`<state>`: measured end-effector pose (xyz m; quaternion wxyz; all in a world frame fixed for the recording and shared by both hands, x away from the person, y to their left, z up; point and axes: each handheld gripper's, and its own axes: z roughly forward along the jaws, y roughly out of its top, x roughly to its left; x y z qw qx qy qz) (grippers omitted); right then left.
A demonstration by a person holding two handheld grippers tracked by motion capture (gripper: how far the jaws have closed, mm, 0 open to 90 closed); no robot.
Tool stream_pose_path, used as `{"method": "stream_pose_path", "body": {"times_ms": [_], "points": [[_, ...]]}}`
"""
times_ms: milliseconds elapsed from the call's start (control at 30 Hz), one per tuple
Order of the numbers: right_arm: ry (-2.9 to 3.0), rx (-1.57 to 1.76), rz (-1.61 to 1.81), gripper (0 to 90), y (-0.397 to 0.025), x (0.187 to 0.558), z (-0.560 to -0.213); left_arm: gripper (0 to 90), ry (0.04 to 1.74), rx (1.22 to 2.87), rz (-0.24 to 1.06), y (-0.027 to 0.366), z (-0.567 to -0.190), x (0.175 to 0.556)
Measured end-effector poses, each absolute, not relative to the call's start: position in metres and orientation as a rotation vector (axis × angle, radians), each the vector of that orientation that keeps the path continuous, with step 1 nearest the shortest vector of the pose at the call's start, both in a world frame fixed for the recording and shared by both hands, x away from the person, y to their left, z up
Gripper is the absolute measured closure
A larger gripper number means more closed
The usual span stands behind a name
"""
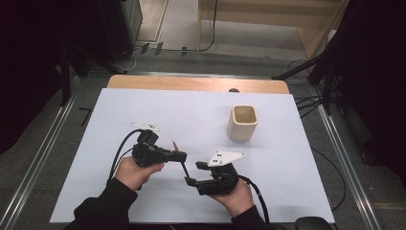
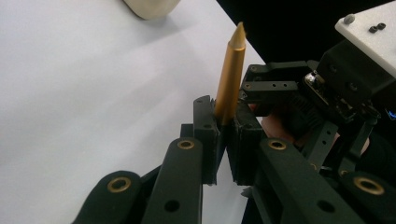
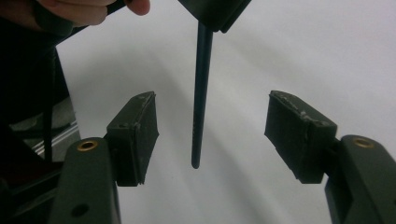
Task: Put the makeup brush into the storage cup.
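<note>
Above the white table (image 1: 143, 110), left gripper (image 2: 227, 135) clamps the pen (image 2: 230, 74), its dark shaft hanging between the right gripper's (image 3: 210, 135) spread jaws, which must next close for the handover.

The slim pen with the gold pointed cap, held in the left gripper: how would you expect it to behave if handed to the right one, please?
The slim pen with the gold pointed cap probably stays stiff: its dark shaft hangs straight from the left gripper. Its smooth, round body may slip or roll if released. The open right gripper likely needs a centred squeeze.
</note>
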<state>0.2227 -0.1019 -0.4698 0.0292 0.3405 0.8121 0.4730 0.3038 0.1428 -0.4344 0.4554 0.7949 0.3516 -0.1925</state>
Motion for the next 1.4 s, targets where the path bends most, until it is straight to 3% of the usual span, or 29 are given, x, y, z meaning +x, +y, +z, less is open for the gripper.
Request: {"method": "stream_pose_path", "body": {"times_ms": [500,1400], "points": [[2.702,0.971,1.365,32.3,-0.105,0.241,-0.466,83.9,0.839,2.022,-0.478,0.144,-0.434,0.305],[2.814,0.876,1.634,34.9,-0.119,0.255,-0.471,83.6,0.604,2.132,-0.53,0.135,-0.433,0.306]]}}
